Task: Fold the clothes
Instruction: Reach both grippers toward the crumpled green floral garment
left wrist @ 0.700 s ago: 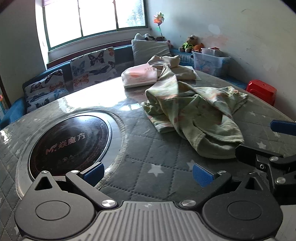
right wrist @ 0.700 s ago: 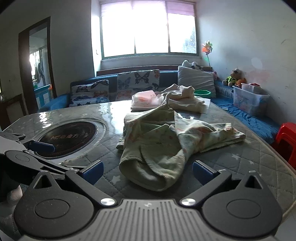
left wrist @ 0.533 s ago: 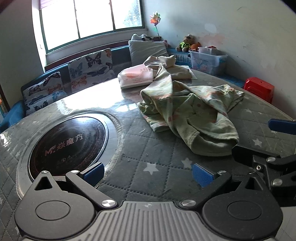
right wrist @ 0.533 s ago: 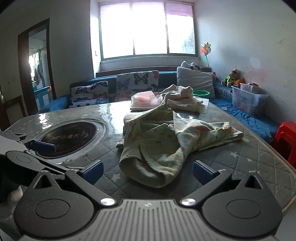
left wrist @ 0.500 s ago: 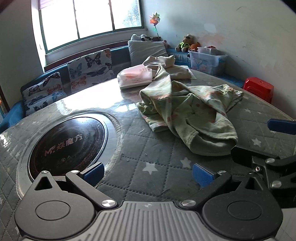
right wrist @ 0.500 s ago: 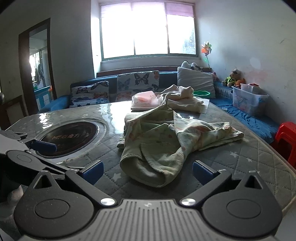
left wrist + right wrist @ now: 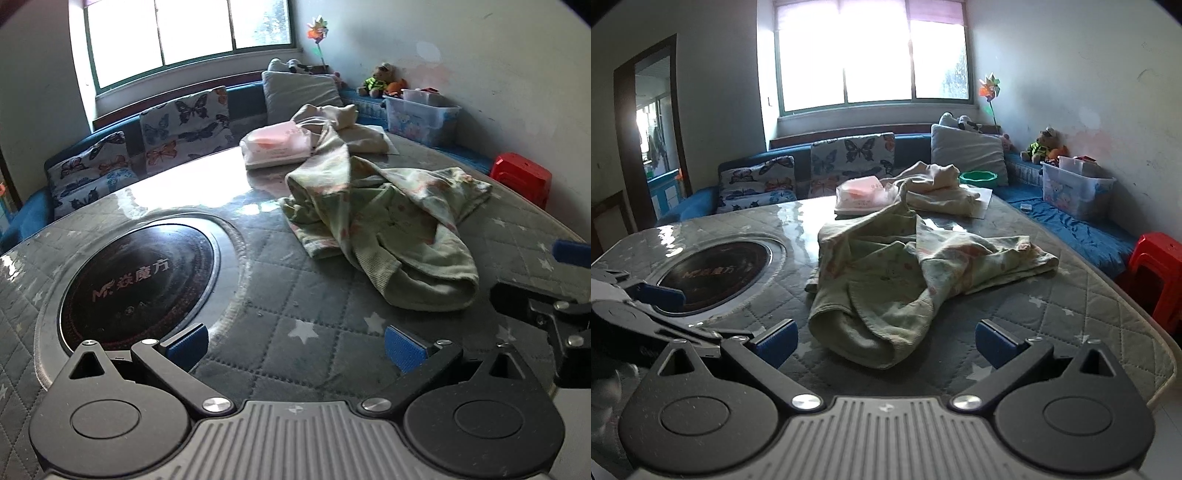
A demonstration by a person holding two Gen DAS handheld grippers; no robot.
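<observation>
A crumpled pale green garment (image 7: 384, 225) with a faint print lies on the quilted grey table (image 7: 280, 280); it also shows in the right wrist view (image 7: 908, 273). A beige garment (image 7: 340, 122) lies crumpled at the far side; it shows in the right wrist view too (image 7: 934, 184). My left gripper (image 7: 295, 345) is open and empty, hovering over the table short of the green garment. My right gripper (image 7: 886, 341) is open and empty, just in front of the green garment's near hem. Each gripper shows at the edge of the other's view.
A round black cooktop (image 7: 136, 280) is set into the table at the left. A pink-and-white packet (image 7: 275, 146) lies at the far side. A red stool (image 7: 1156, 273) stands right of the table. A sofa with cushions (image 7: 849, 155) and a plastic bin (image 7: 1075, 188) line the walls.
Both grippers have drawn back a little and risen slightly; the green garment sits a bit farther off in both views. The garments have not moved on the table.
</observation>
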